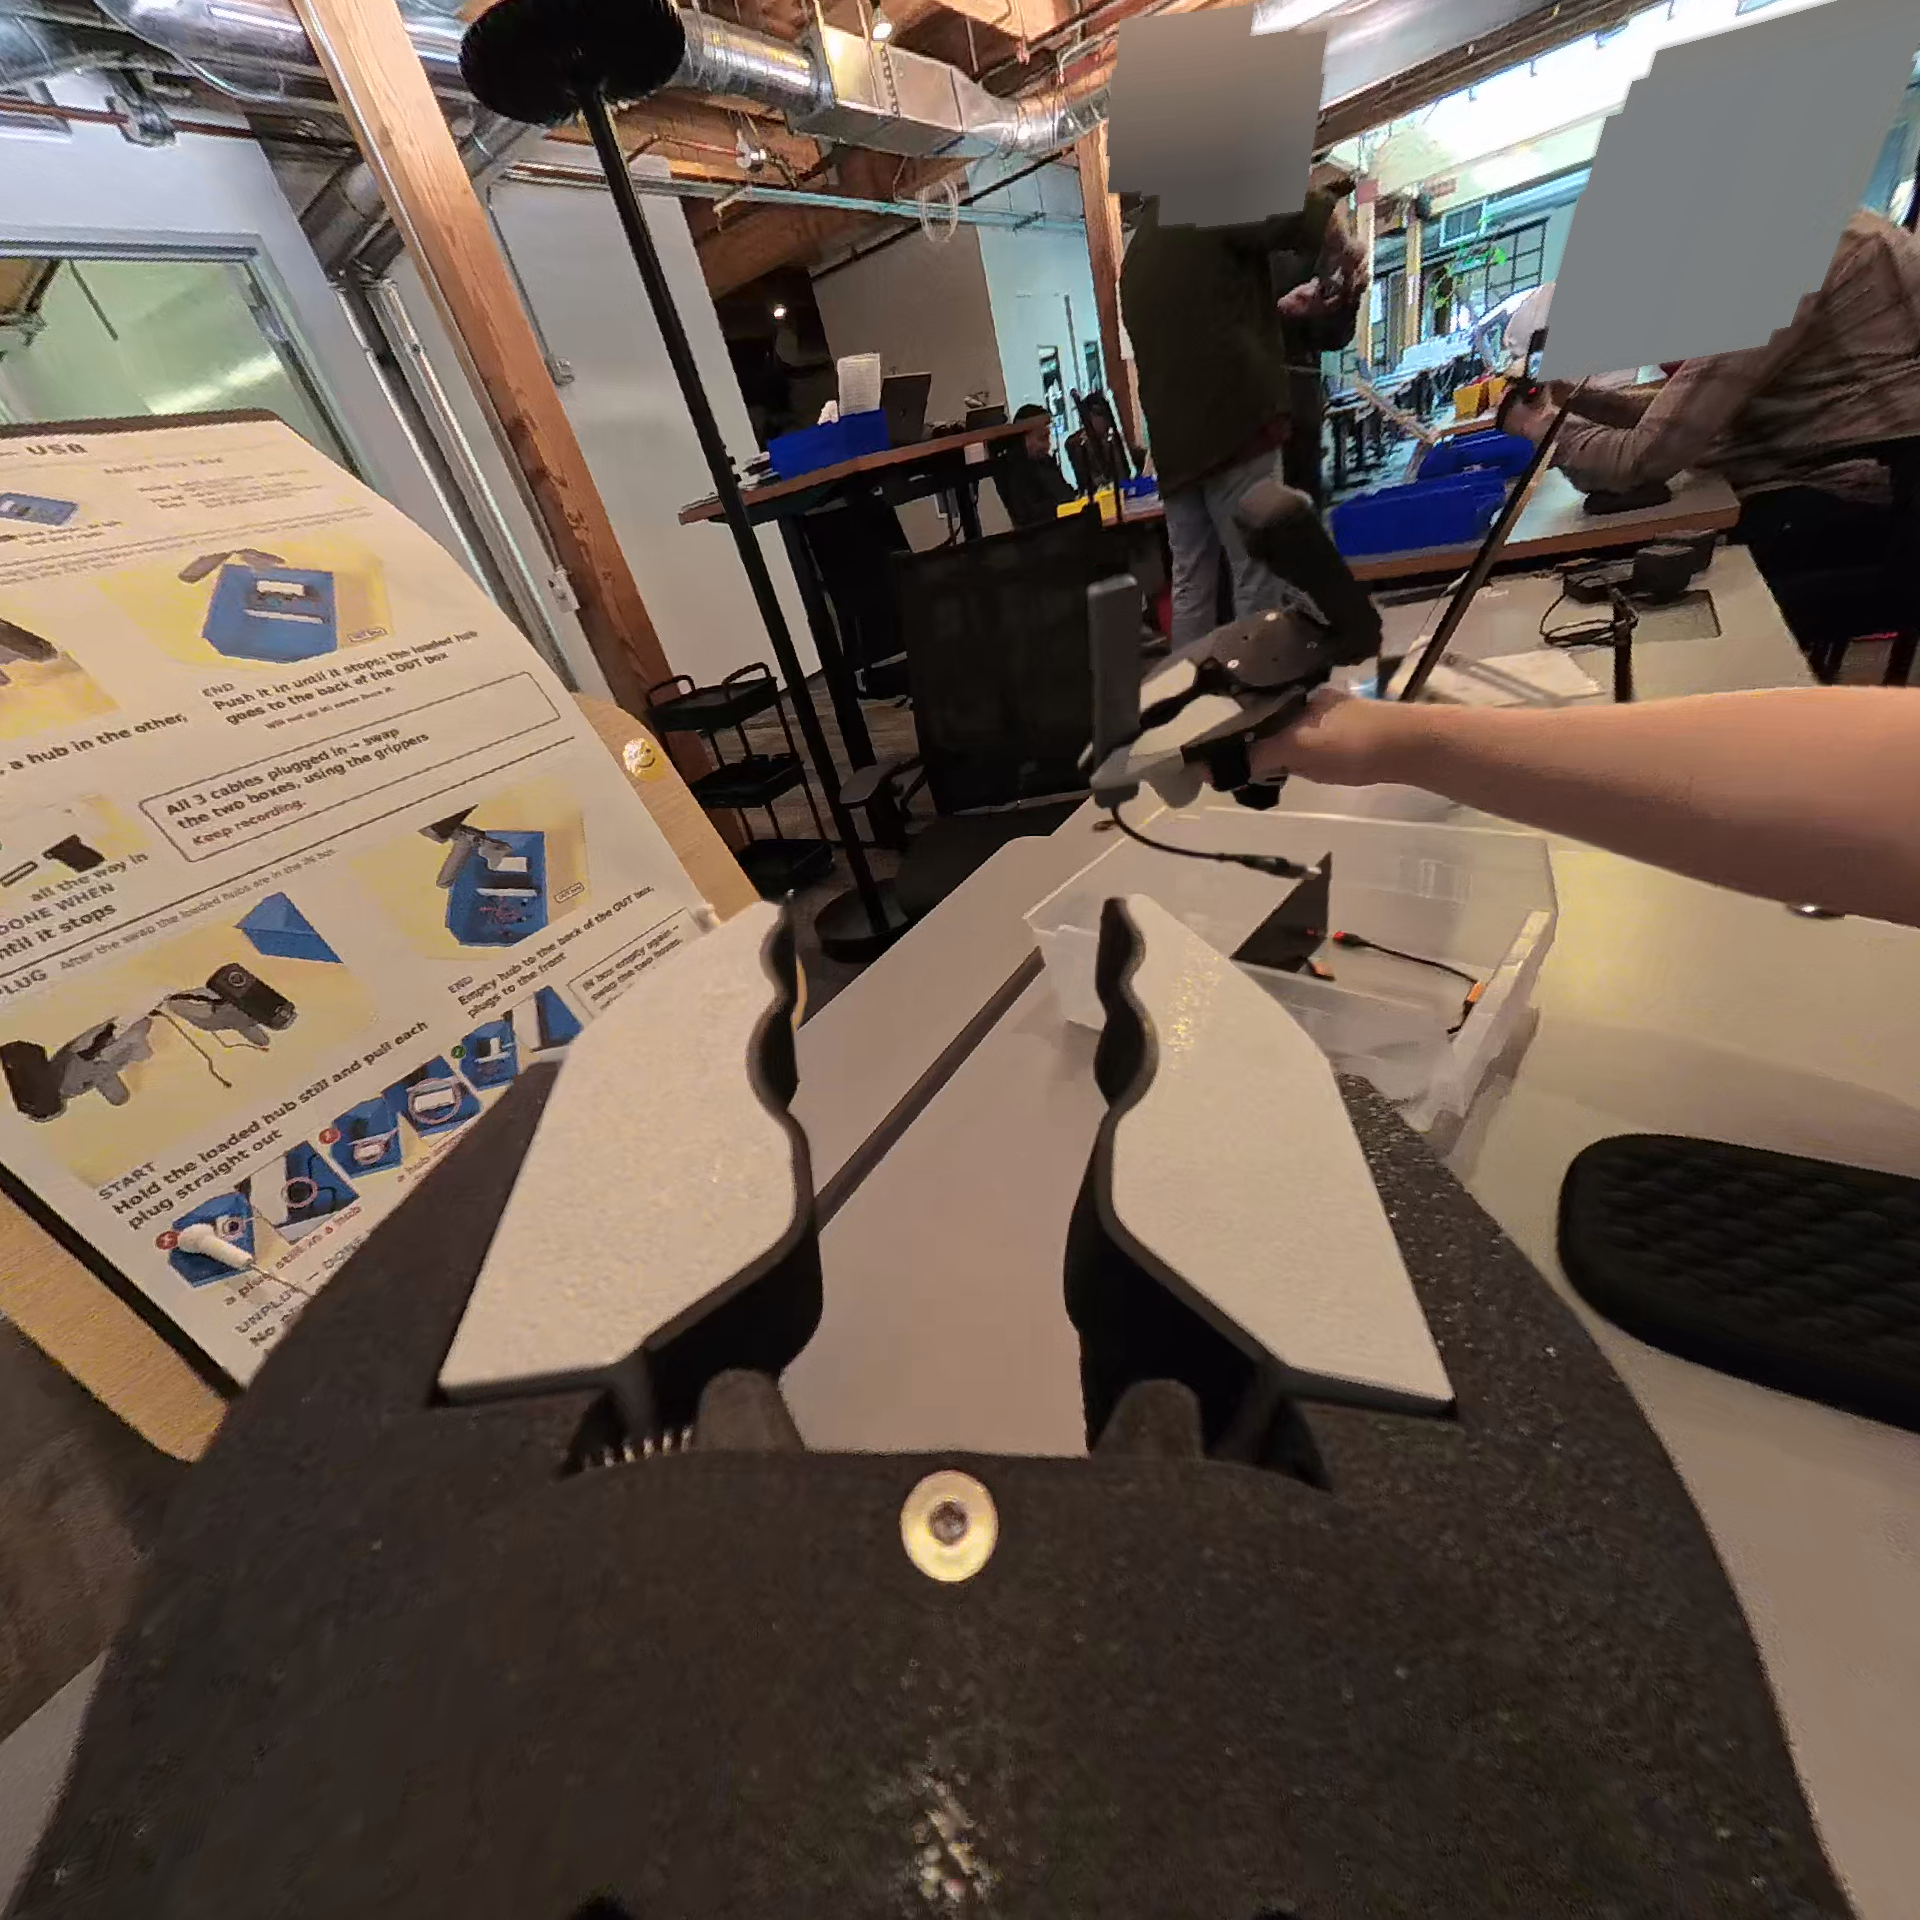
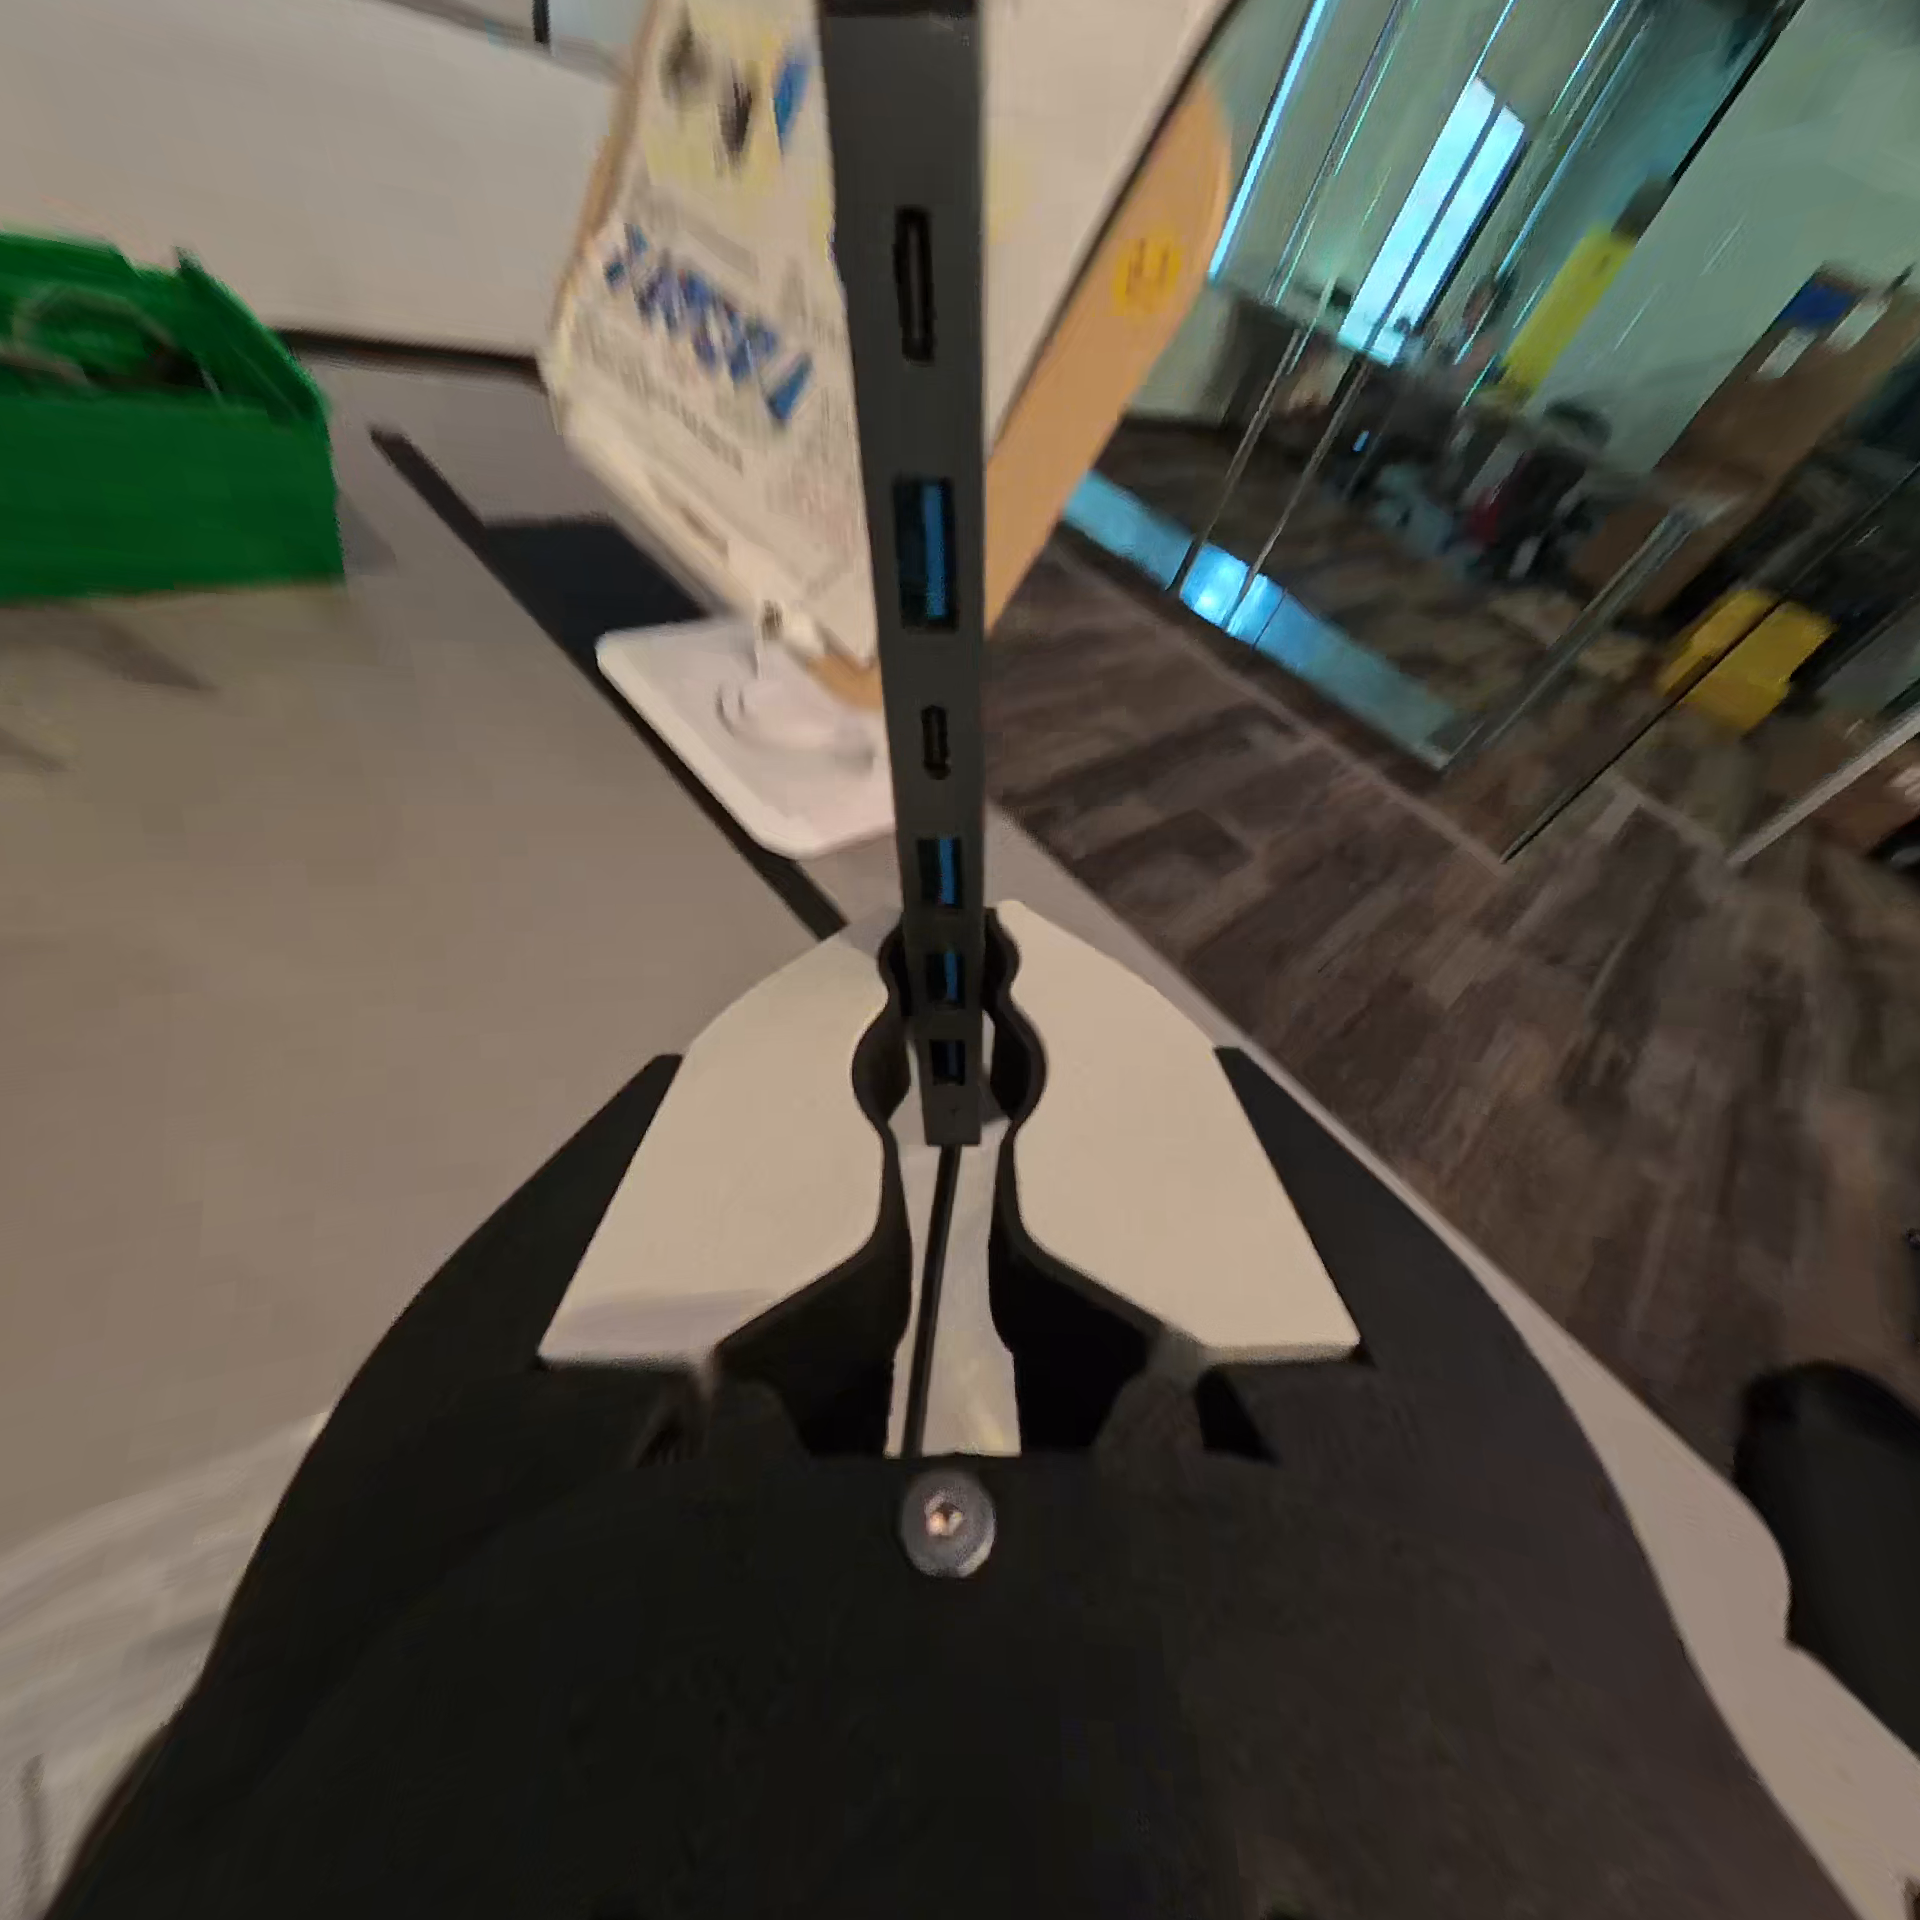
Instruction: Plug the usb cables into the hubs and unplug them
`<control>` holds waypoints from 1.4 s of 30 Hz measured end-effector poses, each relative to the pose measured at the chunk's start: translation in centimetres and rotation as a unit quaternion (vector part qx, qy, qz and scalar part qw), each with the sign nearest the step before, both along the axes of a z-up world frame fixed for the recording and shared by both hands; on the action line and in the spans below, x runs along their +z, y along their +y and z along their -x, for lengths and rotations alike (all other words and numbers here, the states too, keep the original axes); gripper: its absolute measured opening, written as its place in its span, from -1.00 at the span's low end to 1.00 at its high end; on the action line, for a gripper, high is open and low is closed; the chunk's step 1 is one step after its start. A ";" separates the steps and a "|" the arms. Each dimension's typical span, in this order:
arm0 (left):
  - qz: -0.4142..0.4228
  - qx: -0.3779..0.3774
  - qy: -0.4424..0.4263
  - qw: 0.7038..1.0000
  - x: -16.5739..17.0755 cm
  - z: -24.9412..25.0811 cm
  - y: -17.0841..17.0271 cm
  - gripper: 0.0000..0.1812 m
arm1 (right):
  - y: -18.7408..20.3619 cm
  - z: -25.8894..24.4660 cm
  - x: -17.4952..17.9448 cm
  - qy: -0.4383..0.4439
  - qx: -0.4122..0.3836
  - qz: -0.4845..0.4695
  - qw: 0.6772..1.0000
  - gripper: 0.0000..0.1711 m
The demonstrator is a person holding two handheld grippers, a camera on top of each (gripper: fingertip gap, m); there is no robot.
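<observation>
My right gripper (image 2: 943,987) is shut on the lower end of a slim dark grey USB hub (image 2: 930,520) and holds it up lengthwise in the air. The hub's row of ports faces the camera and all are empty. Its own black cable (image 2: 925,1299) runs back between the fingers. In the left wrist view the right gripper (image 1: 1127,764) holds the hub (image 1: 1114,655) upright above a clear plastic bin (image 1: 1496,997), where black cables with orange plugs (image 1: 1397,956) lie. My left gripper (image 1: 945,935) is open and empty, low over the table, short of the bin.
An instruction board (image 1: 312,779) leans at the left on a white stand (image 2: 769,748). A green bin (image 2: 156,447) sits at the far left of the right wrist view. A black pad (image 1: 1745,1247) lies on the right. A black pole (image 1: 707,416) stands behind. People work at tables beyond. One gripper's finger ends stand about 35 cm off the other's.
</observation>
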State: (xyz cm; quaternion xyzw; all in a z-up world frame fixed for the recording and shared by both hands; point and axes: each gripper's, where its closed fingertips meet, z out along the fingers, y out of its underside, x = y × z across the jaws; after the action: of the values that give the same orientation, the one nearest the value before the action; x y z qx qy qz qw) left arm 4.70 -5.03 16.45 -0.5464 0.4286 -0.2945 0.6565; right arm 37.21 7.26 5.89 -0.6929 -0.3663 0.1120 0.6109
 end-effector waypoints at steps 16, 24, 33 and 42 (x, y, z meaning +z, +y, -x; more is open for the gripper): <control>0.018 0.032 0.045 0.998 -2.3 -0.5 2.2 -0.39 | 4.6 -3.9 -5.6 -0.185 0.001 0.014 0.983 -0.86; 0.020 0.031 0.051 0.998 -2.6 -0.8 2.2 -0.38 | 2.4 -8.5 -18.8 -0.326 -0.033 0.261 0.908 -0.86; 0.025 0.030 0.055 0.998 -2.7 -0.9 2.0 -0.35 | 3.1 -7.9 -15.5 -0.278 -0.097 0.252 0.922 -0.51; 0.026 0.083 0.029 0.996 -0.9 3.4 3.0 -0.33 | -8.7 -17.8 -11.0 -0.112 -0.333 0.282 0.893 -0.42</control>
State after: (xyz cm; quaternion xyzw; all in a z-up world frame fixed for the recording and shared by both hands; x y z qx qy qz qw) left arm 1.31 -2.08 15.51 -0.6053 0.3929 -0.2337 0.6517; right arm 55.05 -1.40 -5.11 -0.9255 -0.1334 -0.0779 0.3457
